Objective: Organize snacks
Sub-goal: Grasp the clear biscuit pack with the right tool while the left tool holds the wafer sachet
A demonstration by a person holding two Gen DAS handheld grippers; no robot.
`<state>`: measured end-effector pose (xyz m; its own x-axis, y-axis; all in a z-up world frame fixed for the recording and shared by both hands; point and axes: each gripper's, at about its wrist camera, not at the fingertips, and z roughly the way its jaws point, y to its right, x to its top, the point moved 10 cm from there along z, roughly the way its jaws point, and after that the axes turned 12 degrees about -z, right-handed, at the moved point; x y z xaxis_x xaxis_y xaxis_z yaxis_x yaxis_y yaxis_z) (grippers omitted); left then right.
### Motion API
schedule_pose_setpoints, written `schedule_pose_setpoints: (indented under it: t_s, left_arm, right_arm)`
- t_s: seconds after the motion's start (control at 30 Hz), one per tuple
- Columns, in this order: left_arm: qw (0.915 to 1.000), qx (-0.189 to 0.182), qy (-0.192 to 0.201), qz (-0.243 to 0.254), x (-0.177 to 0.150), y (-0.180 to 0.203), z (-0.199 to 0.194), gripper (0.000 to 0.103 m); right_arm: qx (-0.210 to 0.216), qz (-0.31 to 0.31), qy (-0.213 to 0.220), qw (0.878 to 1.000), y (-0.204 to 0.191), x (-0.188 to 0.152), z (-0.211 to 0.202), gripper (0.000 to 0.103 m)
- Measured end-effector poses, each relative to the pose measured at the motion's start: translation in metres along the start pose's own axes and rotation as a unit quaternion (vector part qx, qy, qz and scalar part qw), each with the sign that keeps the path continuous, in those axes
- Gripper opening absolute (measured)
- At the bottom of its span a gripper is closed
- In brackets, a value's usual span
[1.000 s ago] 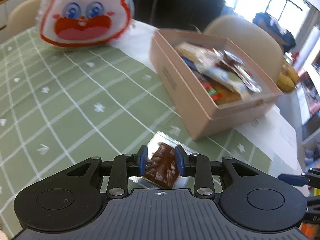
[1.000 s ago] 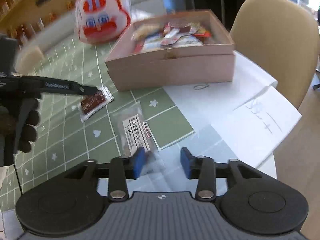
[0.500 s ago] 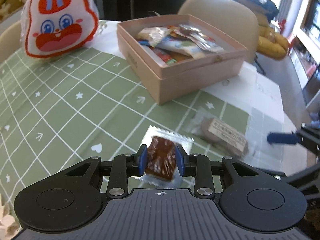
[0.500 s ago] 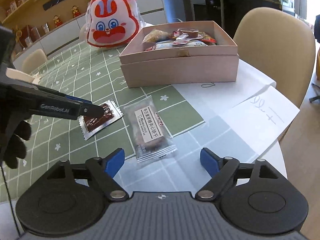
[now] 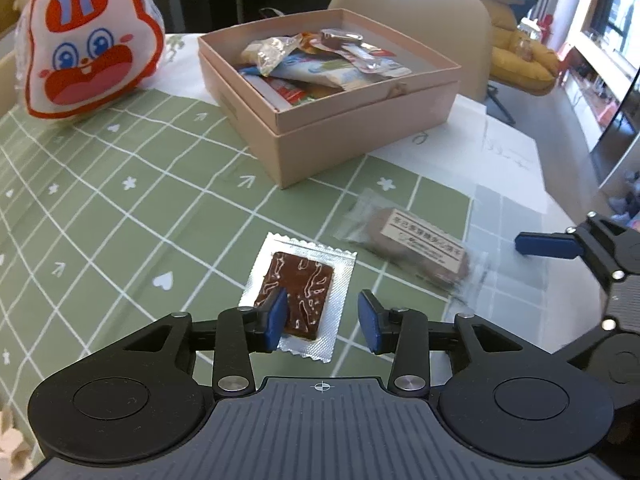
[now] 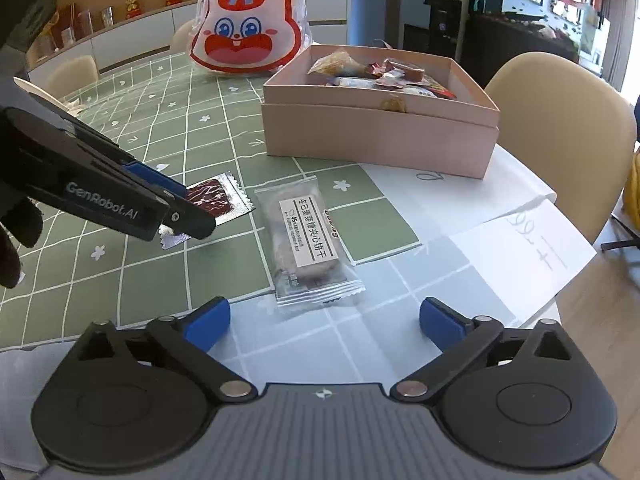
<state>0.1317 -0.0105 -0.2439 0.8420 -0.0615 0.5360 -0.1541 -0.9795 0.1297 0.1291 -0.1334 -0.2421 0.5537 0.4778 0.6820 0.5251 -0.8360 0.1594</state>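
Lying flat on the green gridded desk (image 5: 120, 216), the silver packet (image 5: 299, 295) with its brown snack sits under the left gripper (image 5: 322, 322), whose jaws are spread, the left pad over the packet's near corner. Just right of it lies a clear biscuit pack (image 6: 307, 240), in front of the right gripper (image 6: 322, 322), jaws wide apart and gripping nothing. Beyond stands the pink box (image 5: 360, 128) holding more snacks, with a rabbit bag (image 5: 86, 40) to its left.
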Motion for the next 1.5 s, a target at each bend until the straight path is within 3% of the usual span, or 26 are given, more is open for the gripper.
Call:
schedule_pose_setpoints:
  t_s: [0.07,0.17,0.3,0.4,0.67,0.83,0.97,1.07,1.13,1.3,1.5]
  left_arm:
    - [1.0000,-0.004,0.005,-0.006,0.001,-0.002,-0.003,0.043]
    - [0.9986,0.030,0.042,0.014,0.009,-0.007,-0.010,0.042]
    - [0.9996,0.017,0.009,0.018,0.006,-0.009,0.001,0.042]
    - [0.9992,0.018,0.014,0.034,0.007,-0.007,0.005,0.043]
    - [0.9994,0.026,0.015,0.016,0.016,-0.013,0.012,0.048]
    - [0.9986,0.028,0.016,0.043,0.015,-0.008,0.015,0.050]
    - [0.9995,0.015,0.026,0.005,0.017,-0.014,0.016,0.050]
    - [0.9991,0.012,0.023,-0.032,0.017,-0.017,0.013,0.050]
    - [0.9988,0.011,0.018,-0.045,0.013,-0.018,0.010,0.050]
    - [0.9962,0.011,-0.022,-0.084,-0.009,-0.014,-0.004,0.046]
    - [0.9939,0.014,-0.033,-0.105,-0.036,-0.006,-0.018,0.046]
  right_arm:
    - [-0.002,0.000,0.000,1.000,0.000,0.000,0.000,0.103]
    - [-0.004,0.000,0.003,1.000,0.000,0.000,0.000,0.103]
    - [-0.005,0.001,0.006,1.000,0.000,0.000,0.000,0.103]
    - [-0.005,0.001,0.007,1.000,0.000,0.000,0.000,0.103]
    - [-0.007,0.002,0.010,1.000,0.000,0.000,-0.001,0.103]
    - [-0.008,0.005,0.009,1.000,0.000,0.000,-0.001,0.103]
    - [0.004,-0.009,0.004,1.000,0.000,0.001,0.000,0.103]
    - [0.029,-0.011,-0.007,0.999,0.005,0.006,-0.002,0.092]
    - [0.044,0.010,0.002,0.999,0.013,0.013,-0.007,0.089]
    - [0.074,0.034,0.004,0.997,0.019,0.027,-0.006,0.078]
    - [0.059,-0.011,-0.005,0.998,0.007,0.034,0.014,0.069]
